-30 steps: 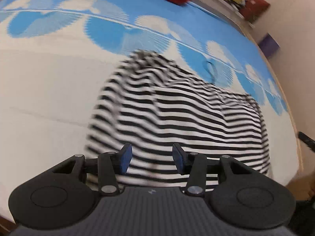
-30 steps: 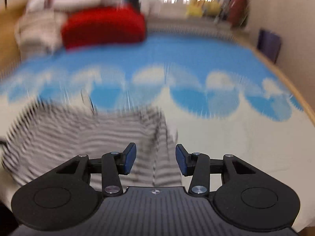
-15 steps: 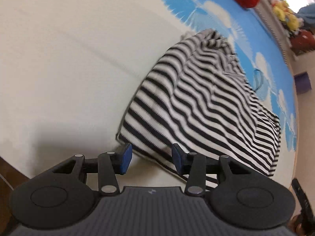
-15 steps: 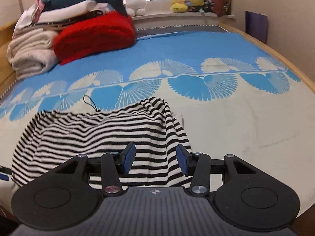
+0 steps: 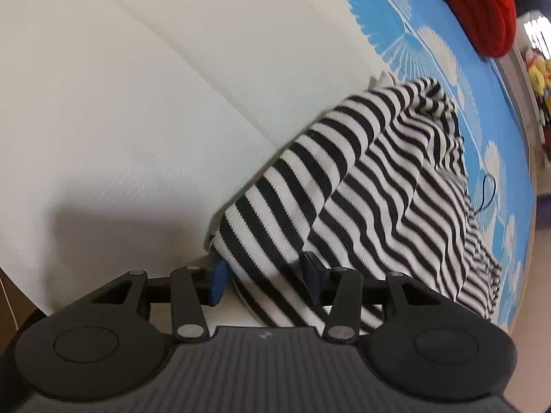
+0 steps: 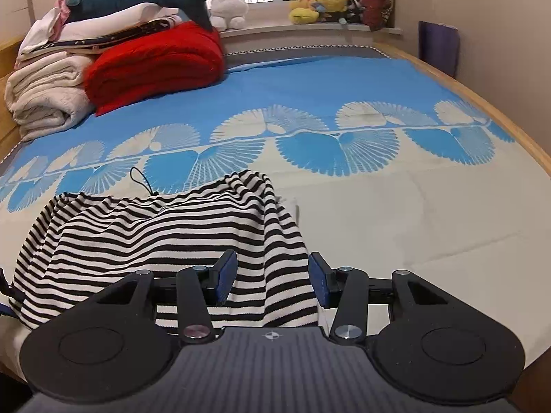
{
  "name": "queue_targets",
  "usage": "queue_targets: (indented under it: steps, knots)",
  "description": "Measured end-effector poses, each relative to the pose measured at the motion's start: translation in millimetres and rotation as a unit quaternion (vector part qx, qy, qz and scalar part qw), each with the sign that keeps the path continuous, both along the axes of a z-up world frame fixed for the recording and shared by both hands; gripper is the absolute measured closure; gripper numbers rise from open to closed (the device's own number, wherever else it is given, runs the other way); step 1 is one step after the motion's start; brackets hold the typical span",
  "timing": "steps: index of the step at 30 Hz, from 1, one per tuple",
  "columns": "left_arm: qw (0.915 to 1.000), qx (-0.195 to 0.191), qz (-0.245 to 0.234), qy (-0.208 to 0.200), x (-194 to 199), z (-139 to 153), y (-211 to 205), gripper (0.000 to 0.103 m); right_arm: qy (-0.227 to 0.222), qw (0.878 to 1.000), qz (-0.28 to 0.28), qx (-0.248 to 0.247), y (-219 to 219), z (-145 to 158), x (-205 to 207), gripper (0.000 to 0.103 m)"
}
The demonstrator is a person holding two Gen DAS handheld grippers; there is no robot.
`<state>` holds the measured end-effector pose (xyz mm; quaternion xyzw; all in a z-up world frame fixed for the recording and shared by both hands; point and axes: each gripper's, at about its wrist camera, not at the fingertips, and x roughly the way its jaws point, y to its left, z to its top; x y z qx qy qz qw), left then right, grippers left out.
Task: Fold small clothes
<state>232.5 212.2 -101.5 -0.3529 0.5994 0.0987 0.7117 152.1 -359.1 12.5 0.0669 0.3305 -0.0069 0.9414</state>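
Striped black-and-white knit top [image 6: 165, 237] lies rumpled on the bed [image 6: 396, 213], near the front edge on the white part of the cover, one side bunched up into a ridge. Looks light, soft, floppy and a bit stretchy; my guess is it sags and drags if lifted from one point, so best taken at two corners of the near hem. Left hand-held gripper [image 5: 263, 280] is spread, jaws having just eased a little wider, straddling the near left corner of the top; cloth sits between the pads but they don't look pressed on it. Right hand-held gripper [image 6: 272, 282] is spread too, hovering over the near right edge, fabric showing between the jaws, no pinch visible. Thin layers may slip, so bite deep past the hem. Red blanket [image 6: 155, 65] well apart at the back.
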Motion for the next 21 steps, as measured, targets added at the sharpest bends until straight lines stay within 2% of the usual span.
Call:
queue_targets:
  steps: [4, 5, 6, 7, 8, 11, 17, 21]
  knots:
    - [1.0, 0.004, 0.007, -0.004, 3, 1, -3, 0.053, 0.001, 1.0, -0.004, -0.001, 2, -1, 1, 0.055]
    - [0.9999, 0.005, 0.007, -0.005, 3, 1, -3, 0.056, 0.002, 1.0, -0.004, -0.001, 2, -1, 1, 0.055]
    - [0.9999, 0.006, 0.004, -0.008, 3, 2, -4, 0.062, 0.003, 1.0, -0.006, -0.001, 3, -2, 2, 0.055]
    - [0.9999, 0.004, -0.002, -0.012, 4, 2, -4, 0.078, 0.004, 1.0, -0.007, -0.002, 3, -2, 2, 0.055]
    - [0.9999, 0.001, -0.005, -0.016, 5, 3, -5, 0.086, 0.005, 1.0, -0.009, -0.003, 3, -2, 3, 0.055]
    - [0.9992, 0.011, -0.019, -0.033, 5, 10, -7, 0.09, 0.008, 1.0, -0.015, -0.004, 3, -3, 4, 0.055]
    - [0.9949, 0.024, -0.046, -0.087, -6, 34, -2, 0.092, 0.013, 0.999, -0.029, 0.003, 4, -4, 10, 0.055]
    - [0.9936, 0.046, -0.04, -0.095, -17, 45, 13, 0.093, 0.02, 0.999, -0.04, 0.015, 5, -5, 17, 0.055]
